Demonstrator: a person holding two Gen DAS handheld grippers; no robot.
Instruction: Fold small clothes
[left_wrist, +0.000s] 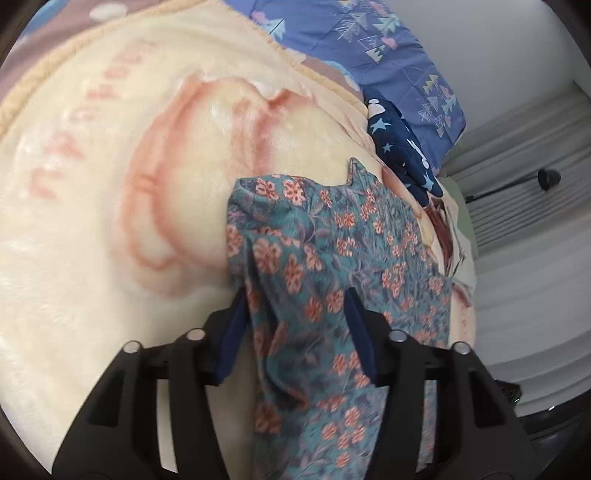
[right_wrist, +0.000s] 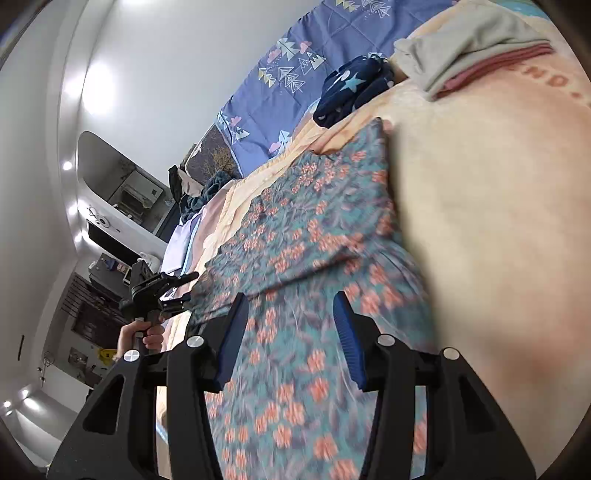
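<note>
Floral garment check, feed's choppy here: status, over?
Left claw open, fingers astride floral garment. Right claw open above same cloth. Garment lies flat on cream blanket. Navy star-print garment beyond, apart, not in the way.

We note a teal cloth garment (left_wrist: 332, 266) with orange flowers, a cream plush blanket (left_wrist: 92, 240) printed pink, and a navy star-patterned cloth (left_wrist: 402, 147).
</note>
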